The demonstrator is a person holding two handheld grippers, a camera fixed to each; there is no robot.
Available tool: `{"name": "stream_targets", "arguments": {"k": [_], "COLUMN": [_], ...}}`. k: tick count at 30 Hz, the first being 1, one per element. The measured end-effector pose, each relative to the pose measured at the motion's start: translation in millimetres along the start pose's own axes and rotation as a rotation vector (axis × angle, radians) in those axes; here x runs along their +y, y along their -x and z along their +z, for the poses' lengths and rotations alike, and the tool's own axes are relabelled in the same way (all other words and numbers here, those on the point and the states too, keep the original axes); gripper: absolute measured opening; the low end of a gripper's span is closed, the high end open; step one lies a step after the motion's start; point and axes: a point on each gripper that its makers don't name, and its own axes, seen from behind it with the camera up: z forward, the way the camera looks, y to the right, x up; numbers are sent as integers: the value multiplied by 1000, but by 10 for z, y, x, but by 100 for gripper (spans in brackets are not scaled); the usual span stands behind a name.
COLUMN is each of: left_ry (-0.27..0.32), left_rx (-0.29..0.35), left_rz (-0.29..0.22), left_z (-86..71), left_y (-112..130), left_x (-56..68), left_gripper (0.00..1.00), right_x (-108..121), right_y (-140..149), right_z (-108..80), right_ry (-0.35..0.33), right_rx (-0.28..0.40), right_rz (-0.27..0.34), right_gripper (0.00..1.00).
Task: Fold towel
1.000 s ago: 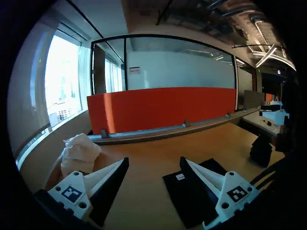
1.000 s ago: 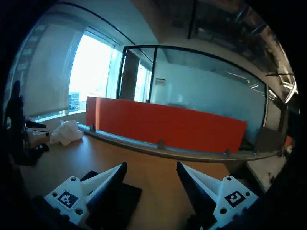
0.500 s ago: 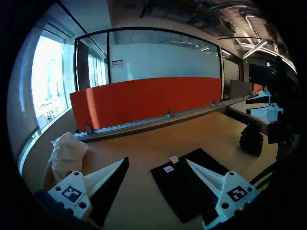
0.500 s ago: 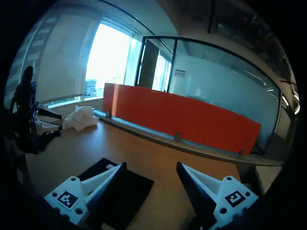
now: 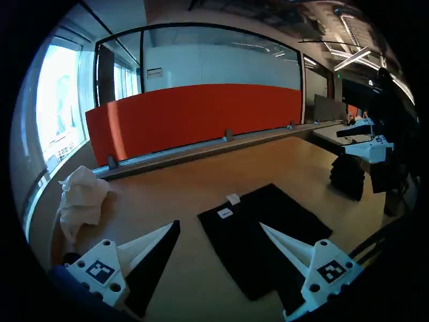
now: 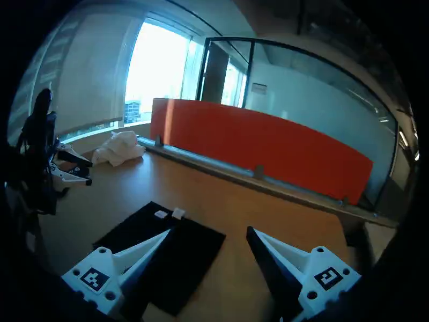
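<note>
Both grippers spread wide, nothing pinched. Left gripper (image 5: 219,224) and right gripper (image 6: 211,229) hover over the black towel (image 5: 268,214) at its edge away from the orange divider (image 5: 193,121). It lies flat on the table (image 5: 177,188), between them, and its long axis looks to run toward the divider. Neither looks nearer. Count: one towel, two tags (image 5: 225,213), and one crumpled white cloth (image 5: 80,198) near the divider's end.

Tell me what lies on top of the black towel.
Two white tags lie at the black towel's far edge. The left hand-held gripper's finger hides its near corner.
</note>
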Motion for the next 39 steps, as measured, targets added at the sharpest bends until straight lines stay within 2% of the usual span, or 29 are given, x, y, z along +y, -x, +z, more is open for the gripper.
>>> {"name": "stream_targets", "arguments": {"k": [21,33,39], "left_ry": [88,130,165], "left_rx": [-151,-248,-298], "left_rz": [39,51,68], "left_z": [294,365,384], "left_y": [937,1411,1598], "left_x": [376,522,641], "left_gripper": [98,98,98], "right_x": [-372,-511,-596], "right_y": [1128,1643,1914], "right_z": [249,311,280], "right_ry": [-79,-105,-134], "right_rx": [-177,-267,-323], "right_rz": [-15,-16,-14], "right_gripper": [100,100,100]}}
